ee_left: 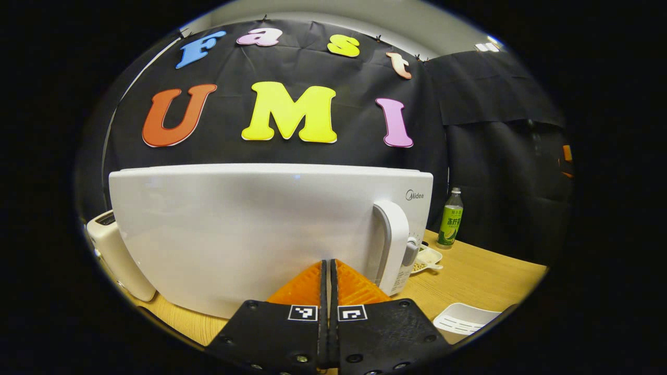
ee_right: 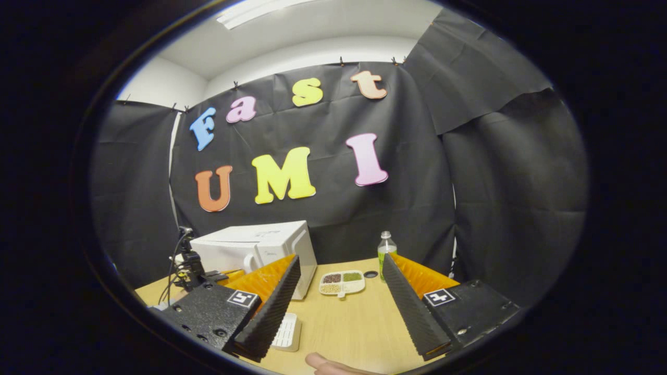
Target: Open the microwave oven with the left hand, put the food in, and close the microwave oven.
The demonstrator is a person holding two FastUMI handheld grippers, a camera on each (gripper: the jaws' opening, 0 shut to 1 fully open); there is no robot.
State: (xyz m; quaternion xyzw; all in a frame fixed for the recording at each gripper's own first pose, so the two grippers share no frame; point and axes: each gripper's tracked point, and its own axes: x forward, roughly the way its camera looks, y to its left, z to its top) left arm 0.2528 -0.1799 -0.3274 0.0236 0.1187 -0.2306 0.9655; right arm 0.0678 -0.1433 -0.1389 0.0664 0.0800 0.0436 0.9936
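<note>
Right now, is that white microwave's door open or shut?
Shut: the microwave door lies flush across its front, handle untouched, with the left gripper facing it.

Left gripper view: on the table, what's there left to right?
Cream toaster → white microwave with its door handle on its right side → small dish → green-labelled bottle. A white tray lies nearer the camera, at lower right.

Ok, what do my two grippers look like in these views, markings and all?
Left gripper: two wedge-shaped fingers with textured faces, on flat plates studded with screws, each plate bearing a square black-and-white marker. Right gripper: same plates and markers, with saw-toothed ridges along the fingers' inner edges.
</note>
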